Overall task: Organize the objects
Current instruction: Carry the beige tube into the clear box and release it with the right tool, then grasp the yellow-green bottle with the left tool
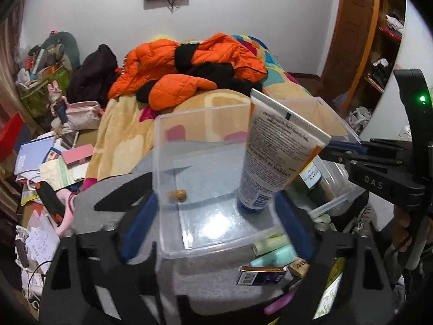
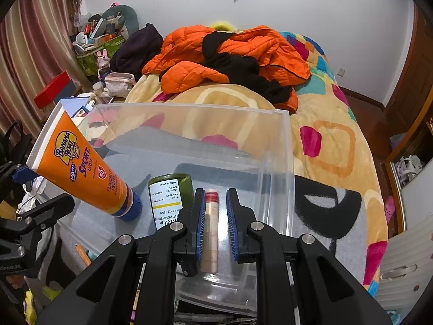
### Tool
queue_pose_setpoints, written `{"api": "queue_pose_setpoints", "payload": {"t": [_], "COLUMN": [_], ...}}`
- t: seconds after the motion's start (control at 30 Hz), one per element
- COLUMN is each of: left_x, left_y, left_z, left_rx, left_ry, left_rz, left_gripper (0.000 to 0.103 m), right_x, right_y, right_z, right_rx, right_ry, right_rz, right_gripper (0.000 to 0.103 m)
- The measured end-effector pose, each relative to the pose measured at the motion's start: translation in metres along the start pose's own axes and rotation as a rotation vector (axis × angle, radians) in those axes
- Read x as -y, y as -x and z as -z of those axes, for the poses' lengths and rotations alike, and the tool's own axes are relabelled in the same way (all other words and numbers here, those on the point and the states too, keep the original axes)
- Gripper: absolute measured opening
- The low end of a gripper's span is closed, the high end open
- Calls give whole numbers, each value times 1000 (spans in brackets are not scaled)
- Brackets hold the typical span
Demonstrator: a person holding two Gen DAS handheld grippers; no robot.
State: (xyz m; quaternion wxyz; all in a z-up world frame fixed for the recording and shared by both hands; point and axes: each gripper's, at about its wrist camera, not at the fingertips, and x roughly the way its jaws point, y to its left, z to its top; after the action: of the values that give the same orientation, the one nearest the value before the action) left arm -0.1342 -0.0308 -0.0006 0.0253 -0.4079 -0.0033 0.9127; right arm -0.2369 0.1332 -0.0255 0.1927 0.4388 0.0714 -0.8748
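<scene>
1. Left claw (image 1: 216, 224): fingers spread wide, gripping nothing. Its blue pads (image 1: 140, 224) sat outside the two side walls of a clear box (image 1: 162, 162).
2. Clear box: stood on the grey cloth (image 1: 211, 279) with black shapes, near the cloth's front edge.
3. Sunscreen tube (image 1: 273, 157): orange and white, inside the clear box at its right side. It stood cap down on the box floor and tilted, with the crimped end uppermost. What it leaned on could not be told.
4. Brown lump (image 1: 177, 195): small, on the floor of the clear box near its left wall. Too small to identify.
5. Second clear box (image 2: 286, 162): stood just beside the first, on its right, on the same cloth.
6. Right claw (image 2: 216, 227): reached into the second clear box with its fingers partly spread. They straddled a slim bottle (image 2: 211, 233), with a gap showing on the bottle's right side.
7. Slim bottle: pale with a red band, lying on the box floor lengthwise between the pads.
8. Green bottle (image 2: 167, 197): white label, lying in the second clear box just left of the right claw.
9. Blue carton (image 1: 259, 275) and pale green rolls (image 1: 273, 246): on the cloth's front edge, beside the clear box.
10. Orange jacket (image 1: 189, 67): heaped with black clothing on a patterned blanket (image 2: 335, 140), well beyond the boxes.
</scene>
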Motion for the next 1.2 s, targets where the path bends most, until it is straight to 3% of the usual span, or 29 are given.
{"api": "queue_pose_setpoints", "payload": {"t": [0.23,0.43,0.5,0.63,0.7,0.87,1.07,1.2], "left_x": [-3,2,5,15,24,42,56,56], "left_y": [18,32,35,40,40,38,20,16], "left_z": [4,21,28,46,56,81,107,112], "left_rx": [47,53,48,24,1,-56,-159,-201], "left_ry": [-2,-56,-69,-91,-116,-145,-156,-151], "left_rz": [-15,-60,-59,-20,-5,86,211,247], "left_gripper": [99,99,99,94,82,82,82,82], "right_x": [-1,-4,-4,-1,-1,11,29,28], "right_y": [20,50,58,70,76,79,51,42], "right_z": [7,24,32,55,66,99,129,136], "right_rx": [32,84,89,92,89,34,-78,-101], "right_ry": [0,20,23,13,11,-36,-135,-145], "right_rz": [-18,-18,-23,-42,-15,-20,-42,-37], "right_gripper": [16,44,48,56,58,58,58,57]}}
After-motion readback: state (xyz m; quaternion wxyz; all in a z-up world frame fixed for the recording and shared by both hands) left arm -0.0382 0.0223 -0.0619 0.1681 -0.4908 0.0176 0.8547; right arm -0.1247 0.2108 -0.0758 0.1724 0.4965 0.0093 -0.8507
